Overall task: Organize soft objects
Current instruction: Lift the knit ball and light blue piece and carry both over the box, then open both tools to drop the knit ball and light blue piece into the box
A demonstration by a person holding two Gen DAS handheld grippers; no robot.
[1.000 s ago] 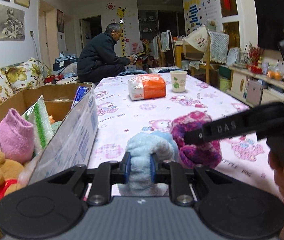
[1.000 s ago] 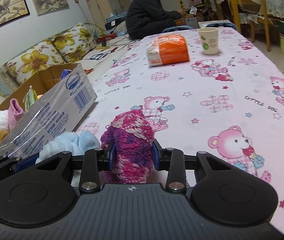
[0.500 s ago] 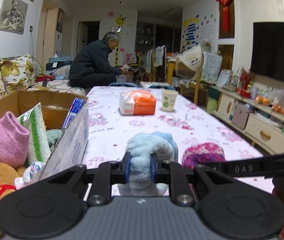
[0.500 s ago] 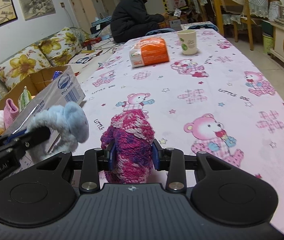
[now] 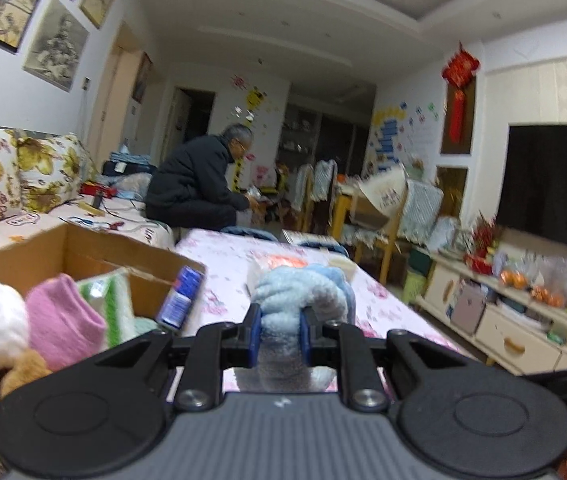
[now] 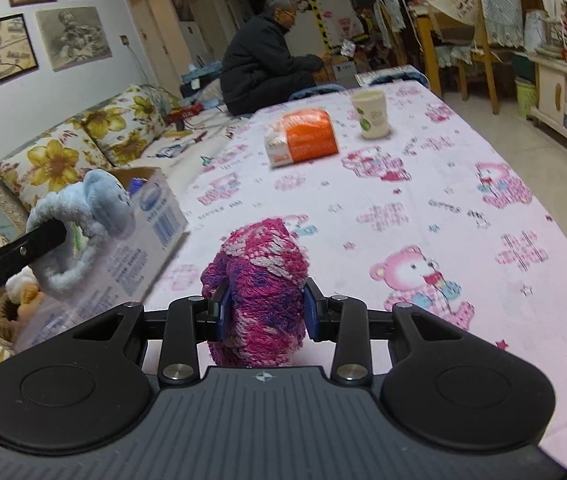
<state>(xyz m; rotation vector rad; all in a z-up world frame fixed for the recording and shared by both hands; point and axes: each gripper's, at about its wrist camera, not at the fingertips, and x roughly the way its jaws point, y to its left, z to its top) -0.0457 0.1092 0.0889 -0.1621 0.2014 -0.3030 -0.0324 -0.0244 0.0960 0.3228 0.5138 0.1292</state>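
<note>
Left gripper (image 5: 280, 334): black linkage arms, blue pads, ribbed grey housing, two round black discs beside housing, silver screws (one per arm). Right gripper (image 6: 266, 312): same build, small compass-like mark on housing.

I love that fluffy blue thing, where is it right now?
The fluffy blue sock is clamped in the left gripper, lifted beside the cardboard box, left of the pink knitted sock.
</note>
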